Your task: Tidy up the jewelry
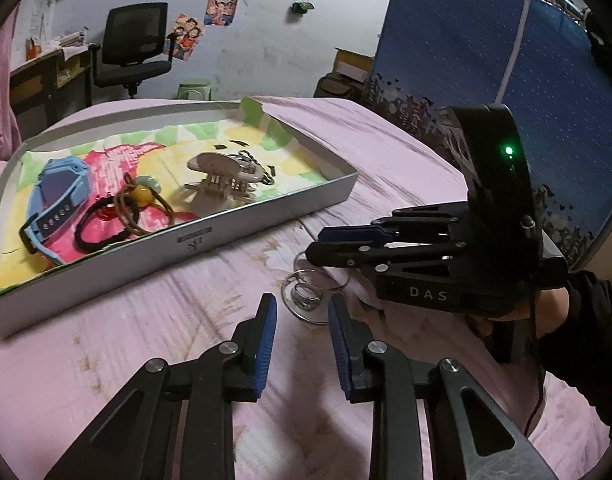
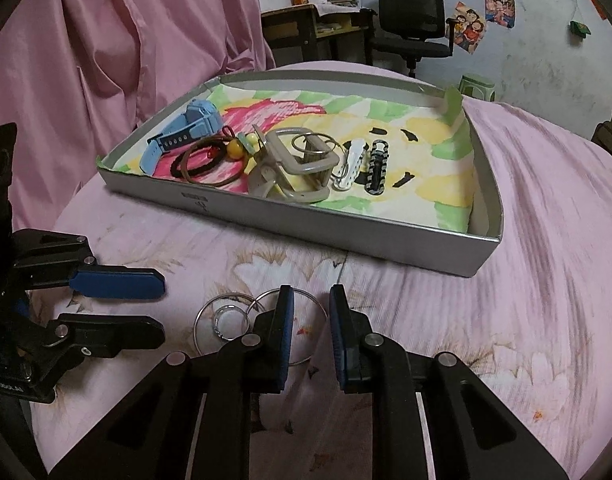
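Black grippers point(image 1: 302, 336), blue ribbed pads point(image 2: 118, 283), silver pivot screws, "DAS" lettering (green LED lit); black sleeve point(image 1: 594, 312).

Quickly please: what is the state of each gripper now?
Left gripper: open, holding nothing.
Right gripper: open, holding nothing, just over the metal rings.

Metal rings point(image 2: 242, 320) partly hidden behind right gripper's finger point(image 2: 280, 332); the box point(image 1: 266, 216) label is too small, possibly a logo.
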### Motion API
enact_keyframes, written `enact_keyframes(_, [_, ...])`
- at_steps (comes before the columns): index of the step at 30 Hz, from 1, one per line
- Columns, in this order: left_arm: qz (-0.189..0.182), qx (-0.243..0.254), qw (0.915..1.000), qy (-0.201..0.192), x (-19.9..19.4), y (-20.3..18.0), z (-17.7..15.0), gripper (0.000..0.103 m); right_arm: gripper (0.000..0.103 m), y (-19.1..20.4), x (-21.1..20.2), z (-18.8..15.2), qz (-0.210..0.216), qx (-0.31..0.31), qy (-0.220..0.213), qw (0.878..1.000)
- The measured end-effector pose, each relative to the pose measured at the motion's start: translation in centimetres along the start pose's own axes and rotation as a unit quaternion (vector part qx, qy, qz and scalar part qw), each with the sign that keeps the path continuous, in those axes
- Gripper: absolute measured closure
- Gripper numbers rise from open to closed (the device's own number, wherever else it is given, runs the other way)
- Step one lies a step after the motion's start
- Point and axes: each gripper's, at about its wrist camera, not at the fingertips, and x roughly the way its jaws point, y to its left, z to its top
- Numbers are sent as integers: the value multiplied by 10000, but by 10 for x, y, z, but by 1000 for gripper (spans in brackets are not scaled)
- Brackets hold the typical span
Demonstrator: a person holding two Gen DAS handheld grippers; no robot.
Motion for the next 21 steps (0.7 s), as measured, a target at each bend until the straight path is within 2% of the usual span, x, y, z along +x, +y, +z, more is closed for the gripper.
enact_keyframes(2, [-69, 27, 10000, 56, 3, -1, 1, 79, 91, -1, 1, -1, -16, 8, 60, 10000])
enact_keyframes(9, [-126, 152, 9992, 337, 19, -7, 5, 81, 91, -6, 1, -7, 50, 104, 150, 9998])
enact_keyframes(21, [217, 212, 9964, 795, 46, -9, 15, 85, 91, -9, 2, -10, 165, 158, 229, 9995])
